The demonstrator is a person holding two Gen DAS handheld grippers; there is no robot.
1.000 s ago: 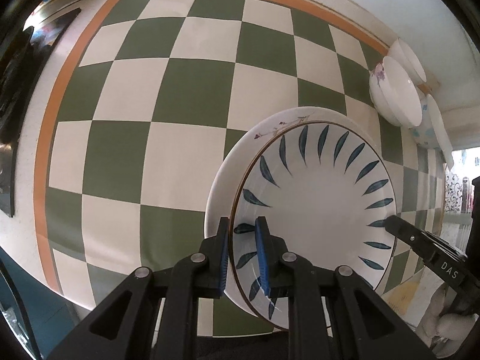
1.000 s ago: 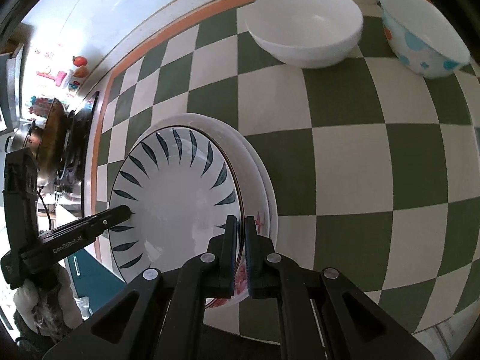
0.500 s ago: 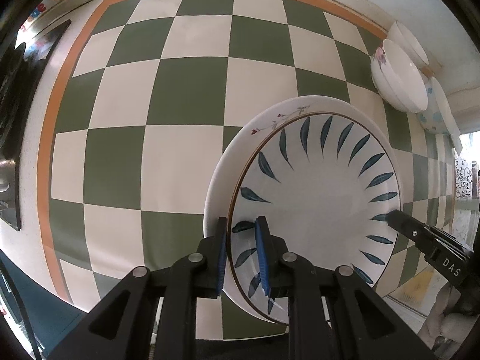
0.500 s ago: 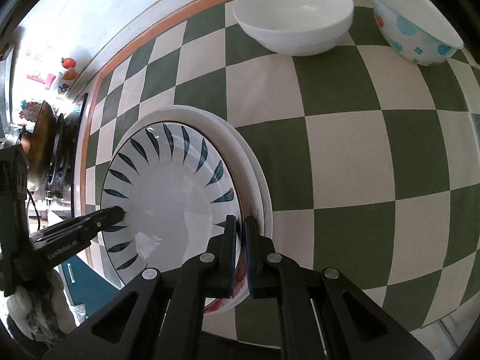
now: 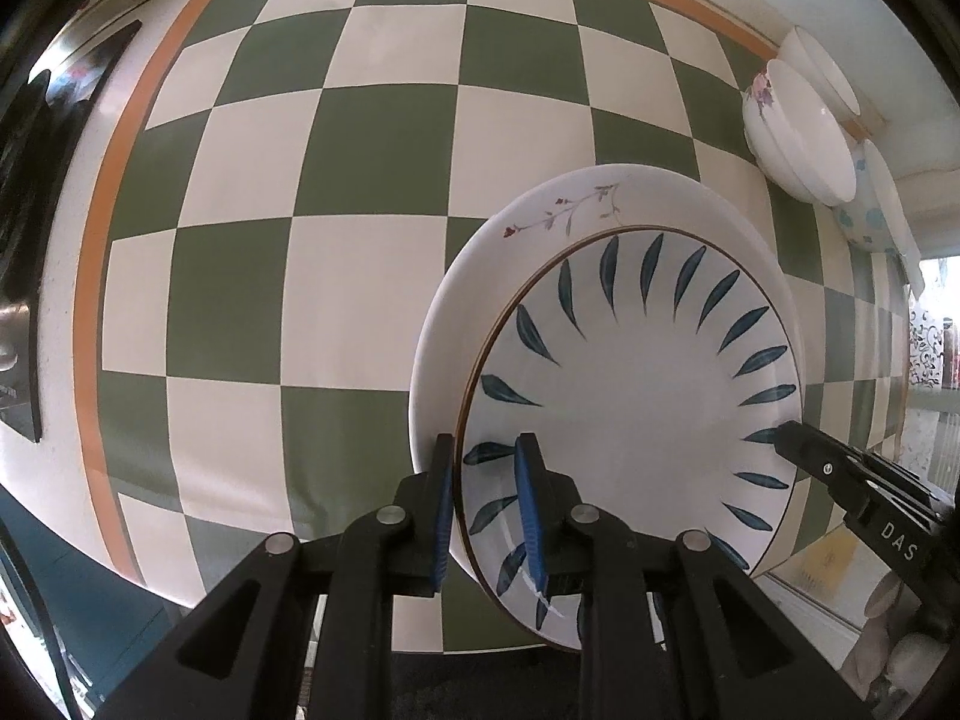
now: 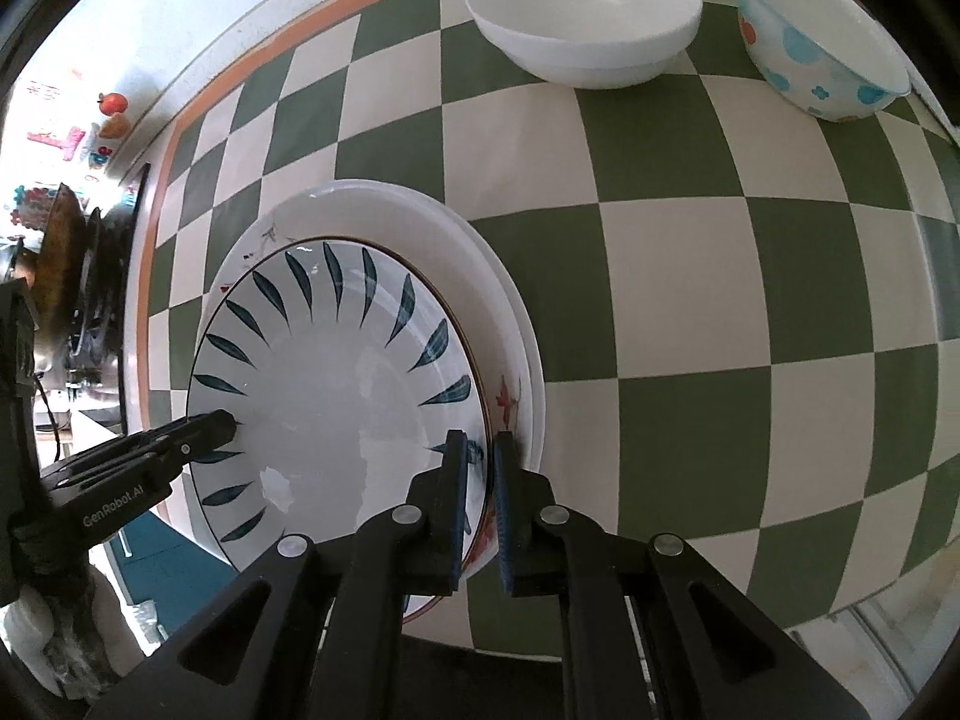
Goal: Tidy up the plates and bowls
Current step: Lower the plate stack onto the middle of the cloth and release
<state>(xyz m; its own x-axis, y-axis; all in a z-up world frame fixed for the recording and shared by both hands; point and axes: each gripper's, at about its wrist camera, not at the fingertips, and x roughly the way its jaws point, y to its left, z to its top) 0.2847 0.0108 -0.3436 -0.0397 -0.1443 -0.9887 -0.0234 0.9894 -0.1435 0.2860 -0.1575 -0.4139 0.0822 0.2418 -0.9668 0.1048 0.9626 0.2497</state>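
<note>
A blue-leaf plate [image 5: 636, 396] sits on top of a larger white floral plate [image 5: 558, 210]. My left gripper [image 5: 483, 507] is shut on the stack's near-left rim. My right gripper [image 6: 479, 507] is shut on the opposite rim, clamping the blue-leaf plate [image 6: 336, 384] and the floral plate [image 6: 516, 402] together. Each gripper shows in the other's view, the right gripper [image 5: 840, 474] at the stack's right edge and the left gripper [image 6: 138, 468] at its left edge. Both hold the stack over the checked tablecloth [image 5: 372, 192].
A white bowl [image 6: 585, 6] and a blue-dotted bowl [image 6: 822, 54] stand at the back of the table. In the left wrist view, nested white bowls [image 5: 798, 132] and the dotted bowl [image 5: 864, 216] stand at the right. Dark pans [image 6: 66, 252] are at the left.
The plate stack, held by both grippers, has shifted a little relative to the table; the bowls at the back look nearer in the right wrist view. Both grips are unchanged.
</note>
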